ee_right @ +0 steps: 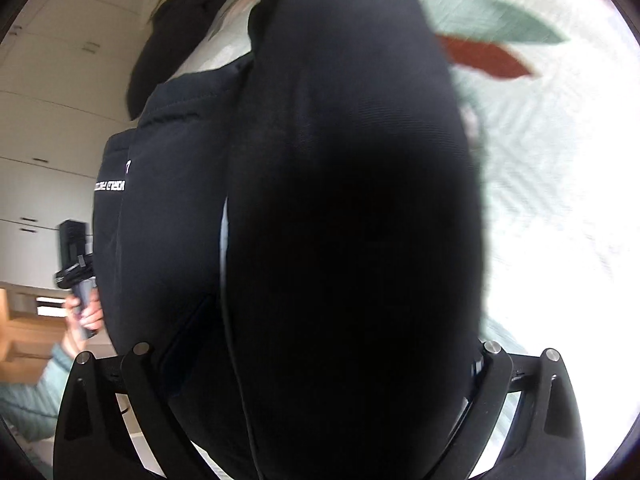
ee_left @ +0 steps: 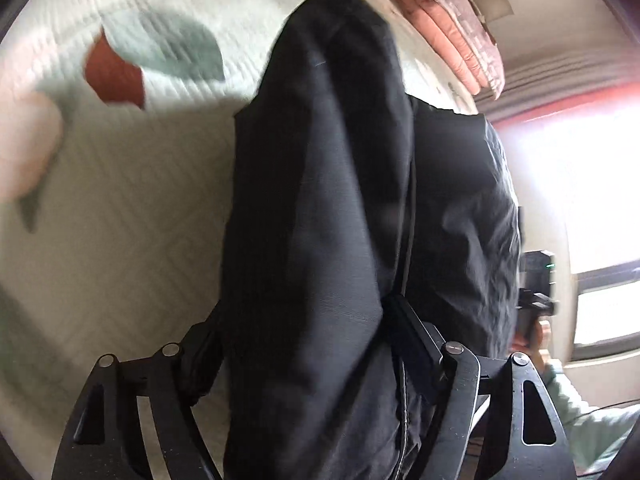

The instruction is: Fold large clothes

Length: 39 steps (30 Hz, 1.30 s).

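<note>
1. Dark garment [ee_left: 340, 200], black or near-black and possibly a jacket or trousers, is lying on a pale quilted bedspread [ee_left: 120, 220] printed with green and rust leaf shapes. Both views are motion-blurred.

2. Left gripper [ee_left: 308, 356]: jaws are standing wide. A fold of the garment is passing between the fingers, but the pads do not look pressed onto it, so I am reading it as released, not gripped.

3. Right gripper [ee_right: 316, 344]: jaws are standing at about their widest. Dark cloth [ee_right: 352, 220] is bulging between and over the fingers and hiding the fingertips; nothing is showing a pinch on it.

4. Key relation: the garment's long axis is running straight away from each claw, near to far, with a seam or fold line just inside each gripper. The two grippers are sitting side by side at the near end, about equally close to the cloth.

5. The person's other hand is showing at the edge of each view, holding the opposite tool [ee_left: 536, 280], [ee_right: 76, 264].

6. White lettering [ee_right: 110, 187] is showing on the garment's left part in the right-wrist view.

7. Folded pink bedding [ee_left: 448, 40] is lying at the far end of the bed.

8. Judgement: a fold seems just laid down; the next grasp will likely need a fresh hold on the near edge.
</note>
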{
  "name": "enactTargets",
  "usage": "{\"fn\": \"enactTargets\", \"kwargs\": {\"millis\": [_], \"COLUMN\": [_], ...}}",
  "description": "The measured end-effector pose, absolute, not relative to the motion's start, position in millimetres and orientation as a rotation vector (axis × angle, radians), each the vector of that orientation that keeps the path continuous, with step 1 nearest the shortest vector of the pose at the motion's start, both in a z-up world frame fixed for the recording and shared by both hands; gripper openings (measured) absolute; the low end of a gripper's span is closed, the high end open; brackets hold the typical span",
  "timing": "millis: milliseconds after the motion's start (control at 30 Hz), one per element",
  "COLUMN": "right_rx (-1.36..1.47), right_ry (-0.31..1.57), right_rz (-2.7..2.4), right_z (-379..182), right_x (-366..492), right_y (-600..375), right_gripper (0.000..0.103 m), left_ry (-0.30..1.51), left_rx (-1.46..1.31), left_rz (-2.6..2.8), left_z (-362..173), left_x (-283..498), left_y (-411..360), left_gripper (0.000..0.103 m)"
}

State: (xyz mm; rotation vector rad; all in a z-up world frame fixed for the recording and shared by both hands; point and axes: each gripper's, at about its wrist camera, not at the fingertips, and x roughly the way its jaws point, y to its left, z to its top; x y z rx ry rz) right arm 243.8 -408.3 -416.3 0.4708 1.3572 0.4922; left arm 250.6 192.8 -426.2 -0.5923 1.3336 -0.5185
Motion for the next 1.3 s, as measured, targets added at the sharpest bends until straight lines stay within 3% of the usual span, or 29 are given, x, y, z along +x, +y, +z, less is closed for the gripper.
{"fn": "enactTargets", "kwargs": {"millis": [33,133,200,267,333,667,967,1300], "right_rx": [0.467,0.470,0.446,0.435,0.387,0.261,0.266,0.204], "right_ry": [1.342,1.306,1.282,1.254,1.218,1.092,1.022,1.032], "right_rz": [0.504,0.520,0.501,0.481,0.469,0.458,0.378,0.295], "right_z": [-417,-414,-410,-400,-386,-319,-265,-248], "right_x": [247,247,243,230,219,191,156,132], "right_y": [-408,-401,-398,-380,-364,-334,-383,-504], "right_gripper": [0.100,0.079,0.066,0.045,0.039,0.034,0.034,0.034], "left_ry": [1.341,1.347,1.329,1.291,1.252,1.026,0.918,0.905], "left_rx": [-0.615,-0.648,-0.645,-0.614,-0.590,-0.504,-0.448,-0.472], "left_rz": [-0.529,-0.557,-0.571,-0.575,-0.576,-0.747,-0.874,-0.887], "left_z": [-431,-441,-436,-424,-408,-312,-250,-244], "left_x": [253,259,259,254,245,212,206,211], "left_y": [192,189,187,186,183,153,107,-36], "left_gripper": [0.077,0.076,0.064,0.049,0.041,0.038,0.037,0.038]}}
